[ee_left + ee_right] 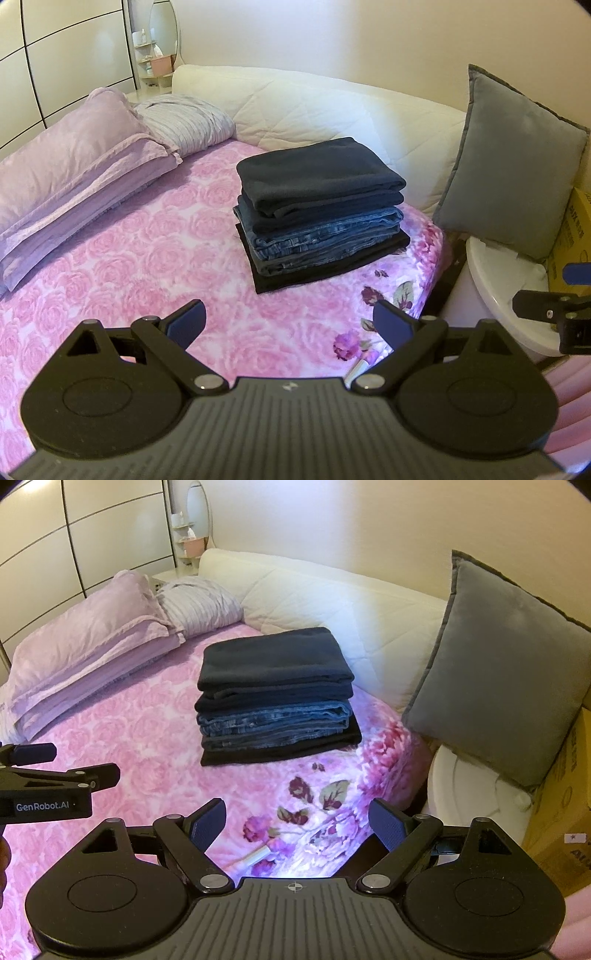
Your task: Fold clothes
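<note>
Two grippers hover over the near edge of the bed (147, 258), both spread wide and holding nothing. Left gripper (290, 325) sits over the pink rose bedspread; right gripper (297, 823) sits nearer the bed's right edge. Lilac pillows (74, 173) lie along the left edge. The stack of folded clothes (277, 698) rests toward the far right corner, beside the grey cushion (498, 694).
</note>
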{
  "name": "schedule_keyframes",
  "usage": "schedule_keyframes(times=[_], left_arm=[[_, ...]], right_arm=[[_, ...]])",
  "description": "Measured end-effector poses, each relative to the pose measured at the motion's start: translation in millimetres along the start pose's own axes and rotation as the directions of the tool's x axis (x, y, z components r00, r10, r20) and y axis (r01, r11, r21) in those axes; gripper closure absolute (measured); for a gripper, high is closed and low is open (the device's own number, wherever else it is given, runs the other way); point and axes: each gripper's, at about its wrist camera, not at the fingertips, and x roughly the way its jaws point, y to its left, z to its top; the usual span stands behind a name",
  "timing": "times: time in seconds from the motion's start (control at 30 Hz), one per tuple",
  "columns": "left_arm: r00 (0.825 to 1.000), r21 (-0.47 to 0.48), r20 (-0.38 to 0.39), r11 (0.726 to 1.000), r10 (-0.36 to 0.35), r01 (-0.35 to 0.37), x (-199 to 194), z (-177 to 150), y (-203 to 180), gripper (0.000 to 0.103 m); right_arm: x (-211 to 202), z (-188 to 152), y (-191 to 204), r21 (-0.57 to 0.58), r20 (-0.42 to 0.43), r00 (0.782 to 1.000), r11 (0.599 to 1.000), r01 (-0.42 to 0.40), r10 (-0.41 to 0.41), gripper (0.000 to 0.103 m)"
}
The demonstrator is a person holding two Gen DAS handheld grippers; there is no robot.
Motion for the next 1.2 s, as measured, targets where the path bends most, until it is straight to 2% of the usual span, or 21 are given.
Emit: schedule_keyframes(times=[0.57,1.2], left_arm=[[1.000,-0.062,-0.016,0.998,0.001,-0.002,4.6,-1.1,5.5,0.008],[1.000,-0.041,0.000,0.999,0.023,-0.023,1.1,-4.0,-6.2,0.007]], right_arm=[[4.9,4.9,-0.4,-0.025,0.008,1.000,1.000,0.002,-0.002,0.016],[5.3,8.5,-2.6,-0.047,0.014,1.000,0.999,-0.010,0.011,0.016]])
